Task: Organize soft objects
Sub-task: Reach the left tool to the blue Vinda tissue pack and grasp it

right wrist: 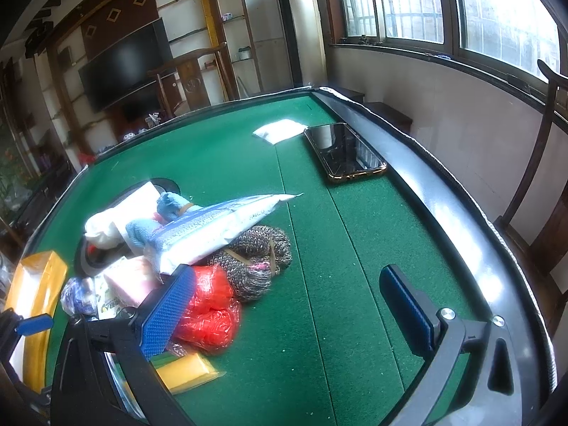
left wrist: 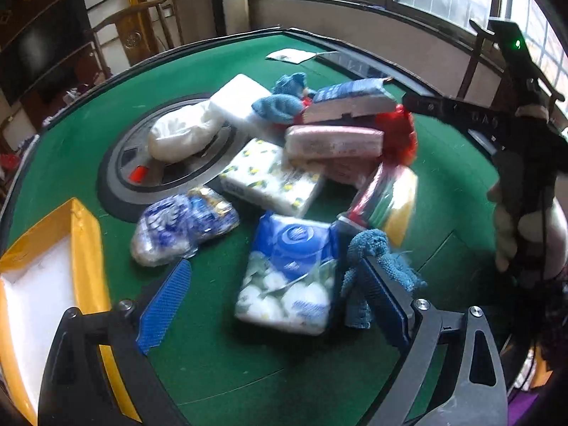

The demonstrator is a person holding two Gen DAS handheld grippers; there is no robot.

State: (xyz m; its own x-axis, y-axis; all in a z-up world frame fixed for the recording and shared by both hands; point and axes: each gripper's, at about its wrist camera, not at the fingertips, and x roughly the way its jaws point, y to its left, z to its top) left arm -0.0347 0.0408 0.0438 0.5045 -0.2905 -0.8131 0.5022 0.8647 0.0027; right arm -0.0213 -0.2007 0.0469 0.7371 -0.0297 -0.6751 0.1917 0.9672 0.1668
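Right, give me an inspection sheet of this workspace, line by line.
Surface: green felt table, round grey hub in its centre.
Job's things: heap of soft packs, including blue floral tissue pack, red plastic-wrapped bundle, brown knitted bundle; yellow-sided box beside it.
Clutter: black phone, white flat packet.
Grippers: left gripper and right gripper, jaws open, holding nothing.
Cables: nothing seen.
Surroundings: television, windows, wooden chair.

Ahead of your jaws you have six tissue packs (left wrist: pixel 289 271), two blue cloths (left wrist: pixel 376 259), one red bag (right wrist: pixel 207 314), one knitted bundle (right wrist: pixel 257 259), one yellow box (left wrist: pixel 80 248), one phone (right wrist: pixel 342 151).
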